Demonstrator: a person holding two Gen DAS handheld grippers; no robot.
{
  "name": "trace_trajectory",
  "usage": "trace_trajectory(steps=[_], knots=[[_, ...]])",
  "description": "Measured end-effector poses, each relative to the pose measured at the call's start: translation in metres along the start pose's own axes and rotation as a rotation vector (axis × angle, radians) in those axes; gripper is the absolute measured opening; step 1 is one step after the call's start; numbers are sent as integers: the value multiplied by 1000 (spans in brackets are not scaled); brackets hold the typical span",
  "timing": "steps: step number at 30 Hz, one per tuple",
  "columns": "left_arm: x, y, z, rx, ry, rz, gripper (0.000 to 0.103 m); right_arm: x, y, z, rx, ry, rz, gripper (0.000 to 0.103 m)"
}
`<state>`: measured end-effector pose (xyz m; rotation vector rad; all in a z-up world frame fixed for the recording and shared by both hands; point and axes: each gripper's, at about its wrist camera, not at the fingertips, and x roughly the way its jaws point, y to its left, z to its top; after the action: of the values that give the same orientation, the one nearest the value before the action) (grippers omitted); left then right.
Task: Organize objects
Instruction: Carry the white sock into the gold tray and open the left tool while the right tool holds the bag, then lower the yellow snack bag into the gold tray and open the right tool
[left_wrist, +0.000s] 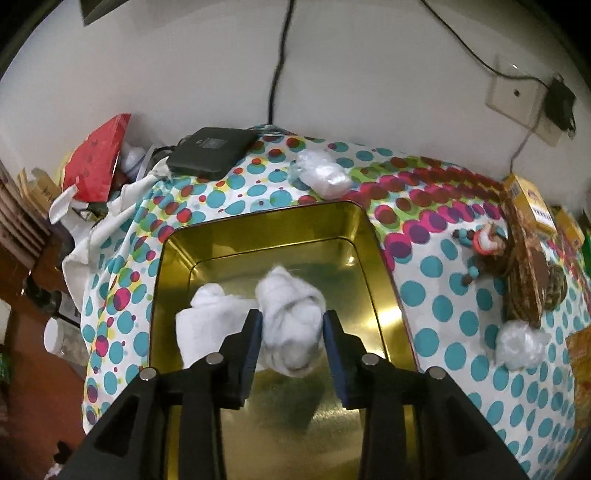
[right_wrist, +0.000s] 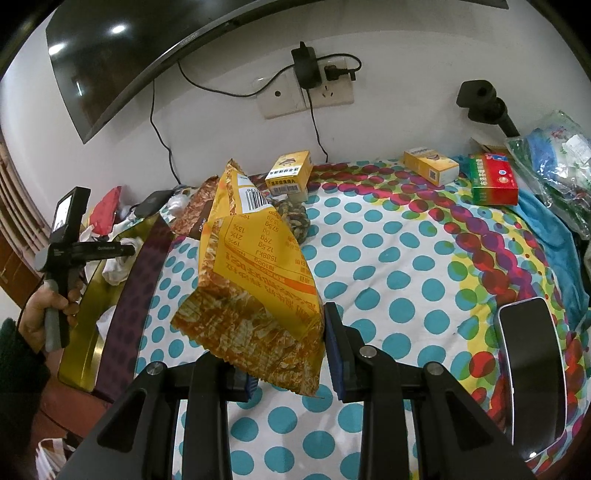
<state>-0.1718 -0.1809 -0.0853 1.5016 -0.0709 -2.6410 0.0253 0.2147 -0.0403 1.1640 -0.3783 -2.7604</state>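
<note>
Through my left wrist camera, my left gripper (left_wrist: 292, 325) pinches a white cotton wad (left_wrist: 290, 314) between its blue pads, hanging over the open gold tin (left_wrist: 373, 258). A second white wad (left_wrist: 207, 319) lies inside the tin just left of the held one. The tin sits on a bench covered by a polka-dot cloth (left_wrist: 436, 295) in teal, red and purple spots. On the cloth beyond the tin's far rim lies a clear plastic bag of white stuff (left_wrist: 325, 171), and another wad (left_wrist: 517, 345) rests off to the right near a brown patterned object (left_wrist: 524, 280). A dark flat device (left_wrist: 212, 149) sits at the back edge against the white wall, with a cable running up from behind it. A red packet (left_wrist: 98, 158) leans among clutter at the left.

Through my right wrist camera, my right gripper (right_wrist: 288, 354) is clamped on the lower edge of a yellow snack bag (right_wrist: 251, 280), which is lifted above the same dotted cloth (right_wrist: 388, 277). To the left my left hand (right_wrist: 44, 314) grips its handle beside the gold tin (right_wrist: 86, 302). A small yellow box (right_wrist: 290, 173) stands near the wall, another yellow box (right_wrist: 430, 164) and a red-and-green box (right_wrist: 493, 181) lie further right, and a phone (right_wrist: 532, 373) rests at the cloth's right side. A wall socket (right_wrist: 306, 94) with a black adapter and the corner of a dark screen (right_wrist: 122, 55) fill the wall behind.
</note>
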Motion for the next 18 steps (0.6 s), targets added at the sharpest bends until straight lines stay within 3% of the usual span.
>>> trace_trajectory(steps=[5,7,11,18], knots=[[-11,-7,-5,13,-12,11,38,2,3,0,-7,4,3,28],[-16,-9,-6,23,-21,29,45,1,5,0,-13,3,5,28],[-34,-16,-11,61,-68,80,45,0,10,0,-23,-1,9,28],[-74,-16,-28,62,-145,107,46,-3,31,2,-60,-7,33,28]])
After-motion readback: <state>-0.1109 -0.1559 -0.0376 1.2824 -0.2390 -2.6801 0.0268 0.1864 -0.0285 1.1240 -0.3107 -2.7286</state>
